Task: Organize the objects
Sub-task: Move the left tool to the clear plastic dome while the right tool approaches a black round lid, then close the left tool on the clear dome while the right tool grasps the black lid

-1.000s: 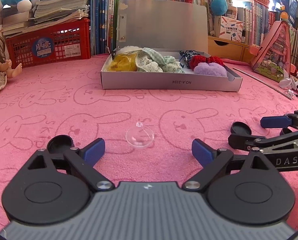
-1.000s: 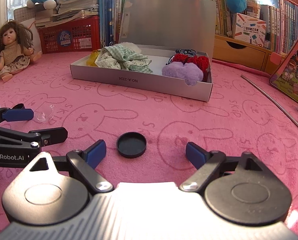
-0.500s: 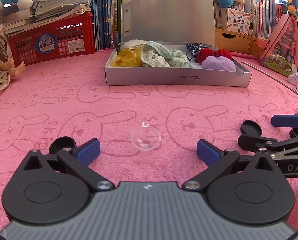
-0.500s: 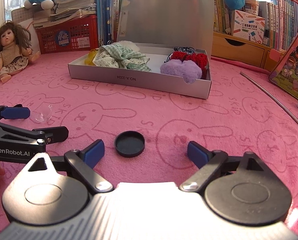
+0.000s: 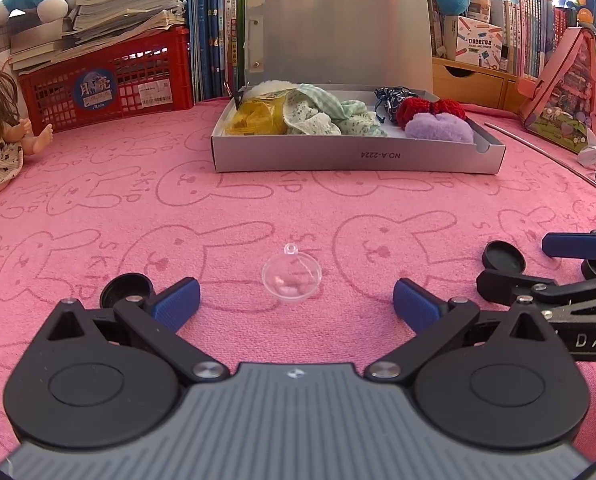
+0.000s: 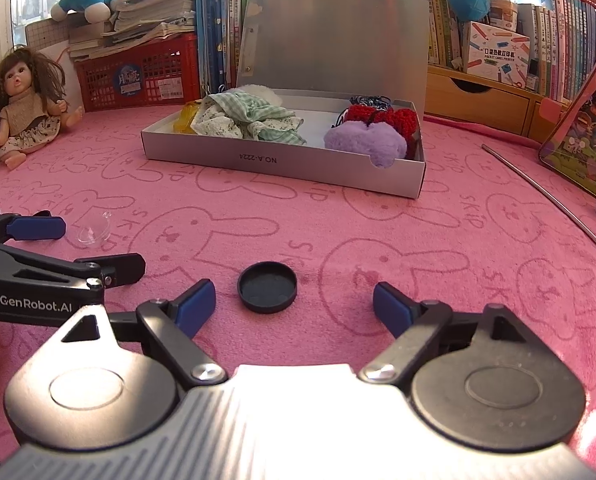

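A clear plastic half-sphere with a small loop (image 5: 291, 277) lies on the pink rabbit-print cloth, just ahead of my open, empty left gripper (image 5: 296, 305); it also shows in the right wrist view (image 6: 94, 231). A black round cap (image 6: 267, 287) lies rim-up just ahead of my open, empty right gripper (image 6: 294, 307); it shows in the left wrist view too (image 5: 503, 256). Another black cap (image 5: 126, 289) sits beside my left finger. An open grey box (image 5: 358, 156) at the back holds cloths, a yellow item, a red bow and a purple pompom (image 6: 364, 140).
A doll (image 6: 24, 100) sits at the far left. A red crate (image 5: 110, 80) with stacked books, bookshelves and a wooden drawer unit line the back. A metal rod (image 6: 546, 196) and a pink picture frame (image 5: 562, 92) lie to the right.
Both grippers have drawn back slightly and tilted up; the half-sphere and the black cap appear a little farther ahead. Nothing was grasped or moved.
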Tool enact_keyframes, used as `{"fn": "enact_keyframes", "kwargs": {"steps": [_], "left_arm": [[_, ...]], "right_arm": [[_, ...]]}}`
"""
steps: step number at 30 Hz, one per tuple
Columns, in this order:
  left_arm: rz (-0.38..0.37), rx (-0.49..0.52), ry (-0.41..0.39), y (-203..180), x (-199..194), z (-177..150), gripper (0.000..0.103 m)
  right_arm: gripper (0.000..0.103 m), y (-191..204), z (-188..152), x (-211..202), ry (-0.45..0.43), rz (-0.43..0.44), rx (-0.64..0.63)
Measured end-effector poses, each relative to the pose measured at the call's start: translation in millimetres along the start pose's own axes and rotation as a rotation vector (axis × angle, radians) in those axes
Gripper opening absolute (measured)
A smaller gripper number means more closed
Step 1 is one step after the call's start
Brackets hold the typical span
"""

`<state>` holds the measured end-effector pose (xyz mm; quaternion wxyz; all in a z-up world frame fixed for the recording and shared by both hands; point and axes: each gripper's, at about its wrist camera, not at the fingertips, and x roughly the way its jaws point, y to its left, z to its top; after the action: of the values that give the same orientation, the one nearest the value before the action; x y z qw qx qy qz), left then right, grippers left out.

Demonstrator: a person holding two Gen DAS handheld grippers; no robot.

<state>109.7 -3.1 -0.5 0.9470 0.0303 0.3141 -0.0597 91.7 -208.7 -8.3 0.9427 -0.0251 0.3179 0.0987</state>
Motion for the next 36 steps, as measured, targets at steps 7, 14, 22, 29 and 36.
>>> {"fn": "enact_keyframes", "kwargs": {"steps": [7,14,22,29,36], "left_arm": [[-0.013,-0.01,-0.01,1,-2,-1,0.101],[-0.019,-0.019,-0.026,4,-7,-1,0.086],[-0.022,-0.017,-0.036,3,-12,-1,0.059],[-0.031,-0.011,-0.039,0,-16,-2,0.047],[-0.057,-0.009,-0.035,-2,-18,-1,0.028]], "right_arm": [[0.073,8,-3,-5,-0.023,0.009,-0.02],[0.061,11,-2,-7,-0.031,0.014,-0.033],[0.046,11,0,-8,-0.035,0.002,-0.019],[0.038,10,0,-9,-0.037,0.008,-0.012],[0.036,12,0,-10,-0.033,0.01,-0.016]]}}
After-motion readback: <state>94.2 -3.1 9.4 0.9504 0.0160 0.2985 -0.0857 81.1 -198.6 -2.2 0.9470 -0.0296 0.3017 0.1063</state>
